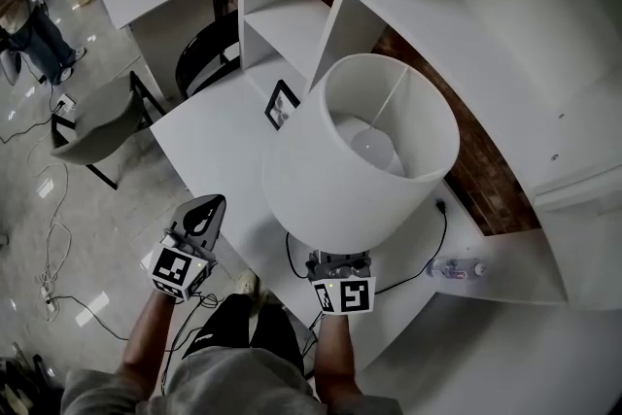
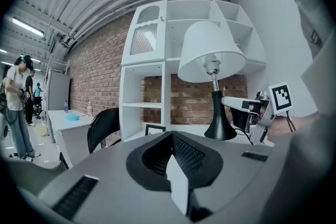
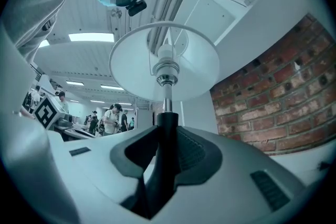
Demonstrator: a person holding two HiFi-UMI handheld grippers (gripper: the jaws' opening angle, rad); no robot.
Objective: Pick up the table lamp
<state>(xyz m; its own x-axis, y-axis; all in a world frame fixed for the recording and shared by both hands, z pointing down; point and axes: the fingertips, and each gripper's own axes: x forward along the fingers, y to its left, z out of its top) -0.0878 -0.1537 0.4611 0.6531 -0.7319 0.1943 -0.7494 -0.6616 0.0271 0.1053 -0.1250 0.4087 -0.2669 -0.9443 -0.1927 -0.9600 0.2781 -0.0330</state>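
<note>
The table lamp (image 1: pixel 326 175) looks light but top-heavy, so we clamp its stiff black stem (image 3: pixel 167 120) between the jaws of our right gripper (image 3: pixel 164 145); our left gripper (image 2: pixel 173 150) is closed, empty.

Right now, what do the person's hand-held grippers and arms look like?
Left hand-held gripper and right hand-held gripper: light grey shells, black ribbed jaw pads, dark slots on the shell. Each carries a cube with black-and-white square markers at the rear. No cable shows on either. The person wears a grey top; the forearms are bare of sleeves.
</note>
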